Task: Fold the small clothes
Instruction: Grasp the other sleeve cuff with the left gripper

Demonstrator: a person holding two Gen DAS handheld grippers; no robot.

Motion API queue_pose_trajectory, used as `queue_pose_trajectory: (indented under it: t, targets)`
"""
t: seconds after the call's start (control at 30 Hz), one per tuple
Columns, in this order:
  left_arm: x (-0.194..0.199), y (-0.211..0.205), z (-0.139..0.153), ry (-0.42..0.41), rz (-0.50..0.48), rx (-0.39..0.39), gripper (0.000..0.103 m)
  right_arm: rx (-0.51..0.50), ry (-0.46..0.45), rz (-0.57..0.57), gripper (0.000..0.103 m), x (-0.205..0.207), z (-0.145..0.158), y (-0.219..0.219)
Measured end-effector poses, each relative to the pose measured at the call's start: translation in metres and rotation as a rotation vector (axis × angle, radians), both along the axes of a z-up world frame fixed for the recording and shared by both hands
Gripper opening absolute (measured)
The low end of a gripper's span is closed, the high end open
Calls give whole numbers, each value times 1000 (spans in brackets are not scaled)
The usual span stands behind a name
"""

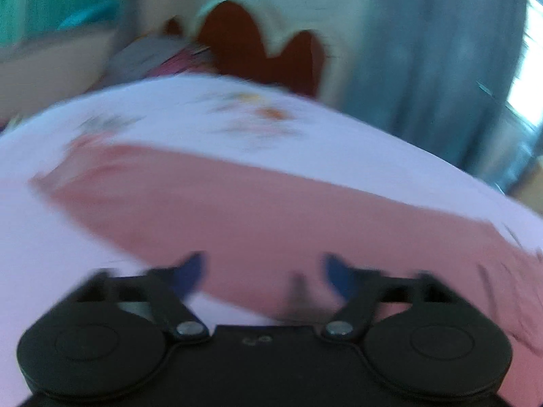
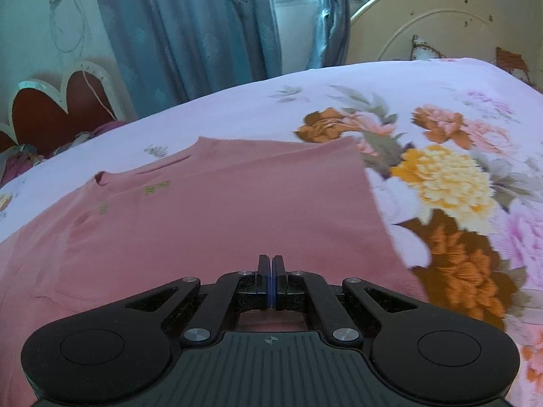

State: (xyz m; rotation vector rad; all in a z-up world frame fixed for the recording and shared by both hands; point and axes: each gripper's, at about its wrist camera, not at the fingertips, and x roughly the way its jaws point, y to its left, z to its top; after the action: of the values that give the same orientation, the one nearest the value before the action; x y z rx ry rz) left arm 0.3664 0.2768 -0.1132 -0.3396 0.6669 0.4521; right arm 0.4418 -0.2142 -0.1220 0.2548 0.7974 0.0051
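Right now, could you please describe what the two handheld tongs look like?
Both are matte black with round side discs and silver pivot bolts. The right tongs have blue-edged pads and a ribbed grey base with a crosshair mark; the blurred left tongs show blue pads.

Left gripper (image 1: 263,276) is a blur in its own wrist view, angled downward, blue-padded fingers (image 1: 191,271) standing apart with nothing pinched between them. Right gripper (image 2: 270,264) is sharp in its view, also tilted down, its two black fingers pressed flat together, blue pads meeting, no gap and nothing caught there.
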Motion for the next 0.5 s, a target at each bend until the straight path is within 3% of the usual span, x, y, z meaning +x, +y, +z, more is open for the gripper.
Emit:
queue_pose_trajectory:
  t: [0.03, 0.07, 0.1, 0.13, 0.17, 0.3, 0.37, 0.47, 0.5]
  targets:
    - [-7, 21, -2, 10, 55, -36, 45, -11, -1, -3, 0, 2, 0, 5]
    - [-18, 46, -4, 0, 130, -72, 44, -23, -7, -6, 8, 4, 0, 10]
    - [-28, 62, -7, -18, 188, -99, 44, -47, -20, -15, 61, 5, 2, 16]
    - [-33, 79, -8, -36, 238, -135, 44, -64, -48, -25, 86, 4, 4, 19]
    - [-40, 96, -10, -55, 269, -165, 45, -70, -89, -22, 95, 2, 6, 22]
    - [-45, 127, -7, -131, 298, -200, 76, -41, -78, -12, 95, 11, 11, 28]
    - [-36, 136, -7, -150, 305, -210, 73, -6, -74, -13, 93, 15, 12, 29]
    - [-33, 143, -13, -202, 347, -269, 64, 15, -64, -12, 72, 19, 14, 30]
    - [-32, 144, -15, -210, 356, -273, 50, 20, -58, -17, 68, 20, 14, 30]
